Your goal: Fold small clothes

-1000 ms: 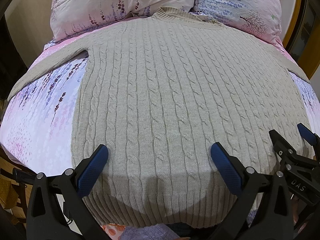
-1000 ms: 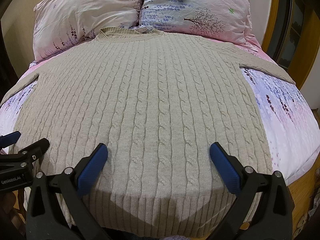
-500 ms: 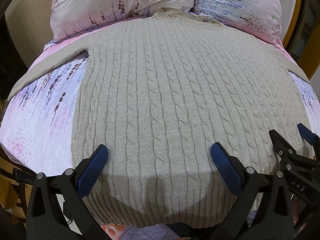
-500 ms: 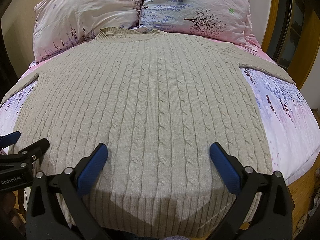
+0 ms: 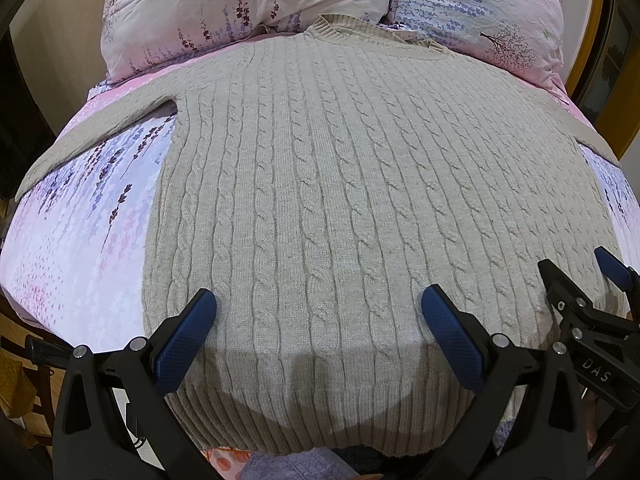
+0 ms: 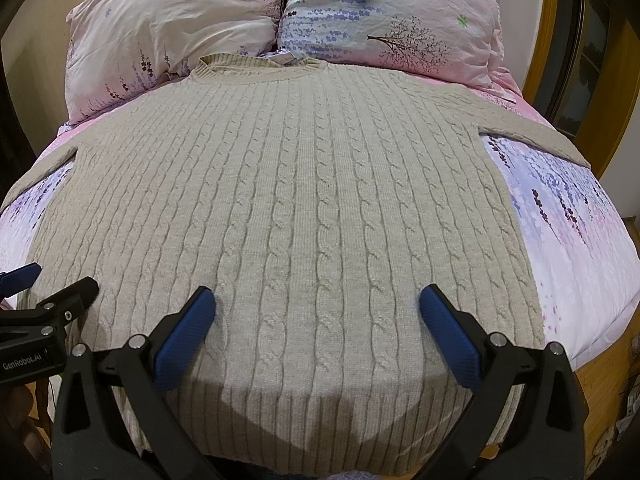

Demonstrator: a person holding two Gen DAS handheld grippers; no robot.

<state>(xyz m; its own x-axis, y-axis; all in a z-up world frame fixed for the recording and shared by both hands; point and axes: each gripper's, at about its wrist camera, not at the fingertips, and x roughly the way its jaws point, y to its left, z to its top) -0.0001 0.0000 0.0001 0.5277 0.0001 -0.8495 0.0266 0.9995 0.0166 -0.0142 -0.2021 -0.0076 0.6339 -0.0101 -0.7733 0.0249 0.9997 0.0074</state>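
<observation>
- Sweater lies flat on the bed, collar at 12 o'clock by the pillows.
- Left gripper jaws spread wide, holding nothing, above the hem.
- Right gripper likewise wide apart and empty.

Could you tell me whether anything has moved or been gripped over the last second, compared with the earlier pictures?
Nothing has visibly changed. The sweater lies spread flat on the bed exactly as before, sleeves out to the sides and collar toward the pillows. The left gripper and the right gripper both stay open above the hem, holding nothing.
</observation>
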